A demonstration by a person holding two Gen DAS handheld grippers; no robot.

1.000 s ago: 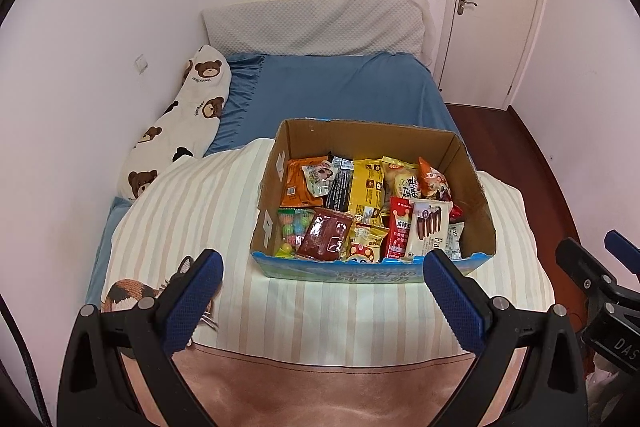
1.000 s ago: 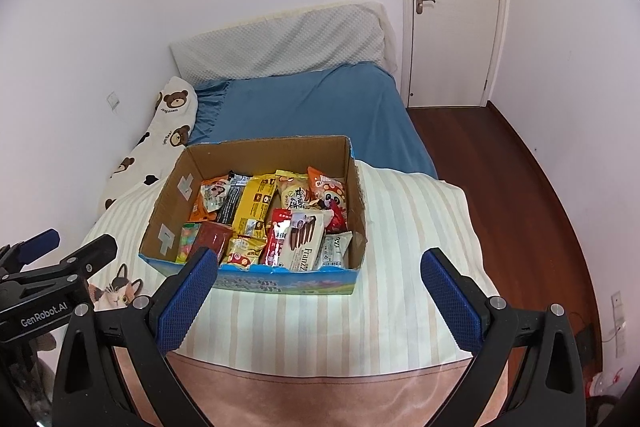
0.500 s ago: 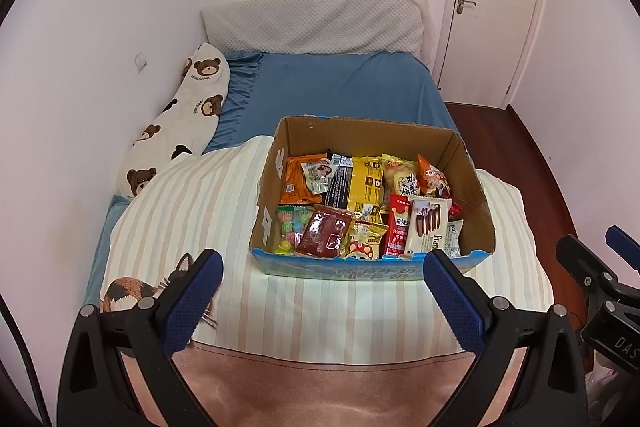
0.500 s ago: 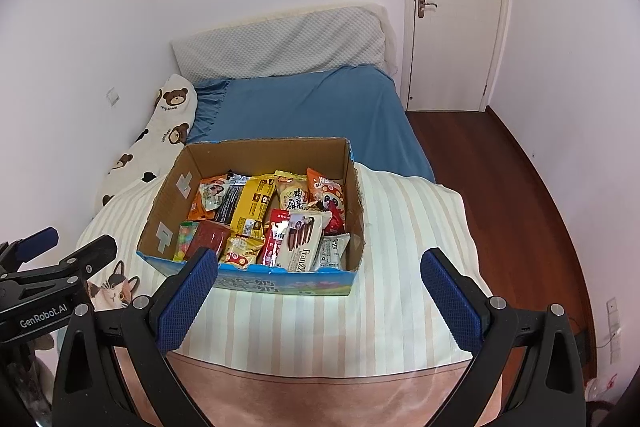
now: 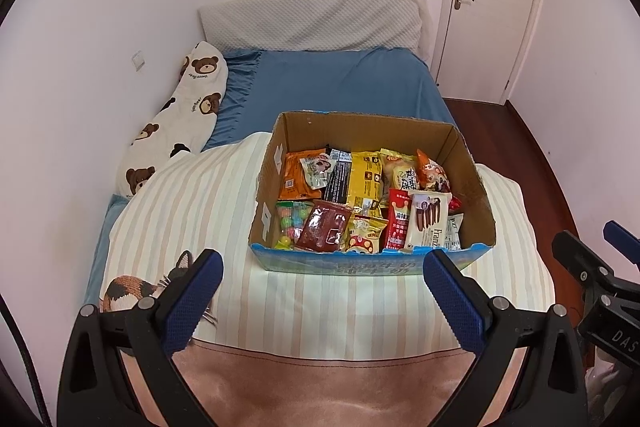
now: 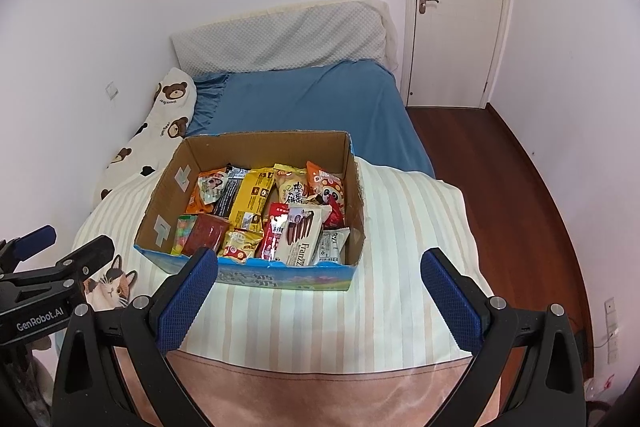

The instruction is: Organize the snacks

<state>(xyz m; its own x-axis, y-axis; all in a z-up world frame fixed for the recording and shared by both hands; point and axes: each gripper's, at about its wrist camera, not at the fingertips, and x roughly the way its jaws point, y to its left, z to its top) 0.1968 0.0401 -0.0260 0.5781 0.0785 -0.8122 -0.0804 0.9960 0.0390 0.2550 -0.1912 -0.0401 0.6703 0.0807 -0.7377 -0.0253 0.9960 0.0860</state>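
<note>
On the striped blanket (image 5: 192, 211) of the bed sits an open cardboard box (image 5: 372, 131), its front wall printed blue. Inside the box lie mixed snack packets: an orange packet (image 5: 298, 175) at the far left, a yellow packet (image 5: 364, 179) beside it, a dark red packet (image 5: 326, 229) at the near left, and a white Franzzi wafer pack (image 5: 426, 221) toward the near right. Left tongs (image 5: 322, 301) hang short of the box's near wall, fingers spread wide, gripping nothing. Right tongs (image 6: 320, 297) hang likewise before the same wall, spread wide and empty. A bear-print pillow (image 5: 180, 115) lies left of the box against the wall. A white door (image 6: 460, 7) stands shut beyond the box, to its right.
</note>
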